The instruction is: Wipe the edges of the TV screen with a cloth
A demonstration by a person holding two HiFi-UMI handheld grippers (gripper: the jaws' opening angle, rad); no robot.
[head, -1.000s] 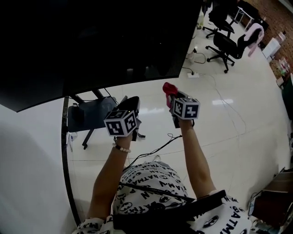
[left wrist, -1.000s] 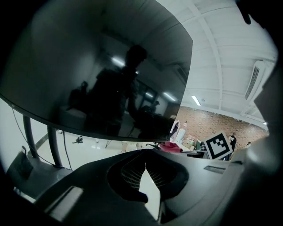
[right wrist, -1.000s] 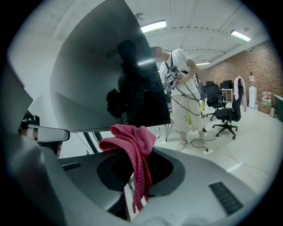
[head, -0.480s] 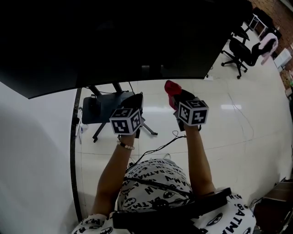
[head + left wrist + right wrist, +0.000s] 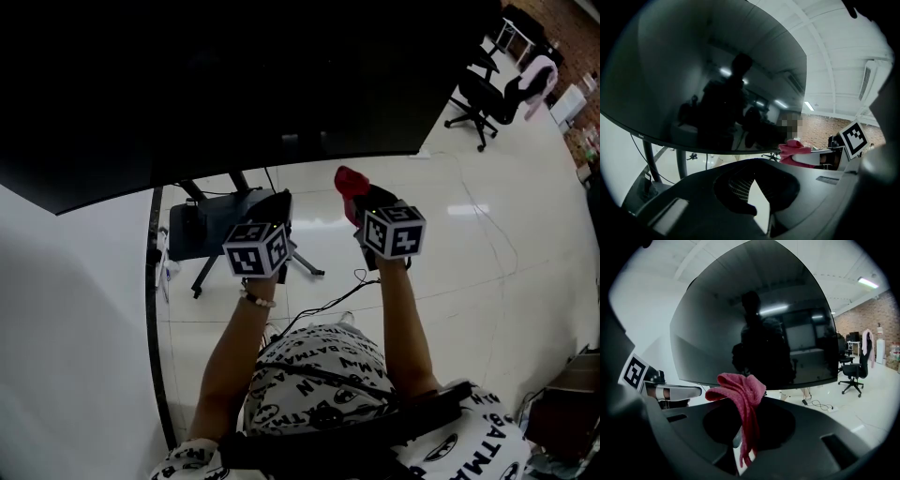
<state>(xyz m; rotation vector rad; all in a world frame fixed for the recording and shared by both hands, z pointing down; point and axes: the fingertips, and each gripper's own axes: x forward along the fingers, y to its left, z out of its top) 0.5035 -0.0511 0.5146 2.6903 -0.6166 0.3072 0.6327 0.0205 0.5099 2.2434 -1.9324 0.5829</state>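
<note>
Now the red cloth (image 5: 348,177), pinched tight in the right tongs (image 5: 355,194), sits just under the lower edge of the TV screen (image 5: 234,84), nearer to it than a second ago, though neither hand has shifted much in the last half second. The left tongs (image 5: 277,201) hover alongside with their tips drawn together on nothing. The approach looks about finished and the wipe along the bottom edge not yet begun; whether cloth meets bezel cannot be told.
</note>
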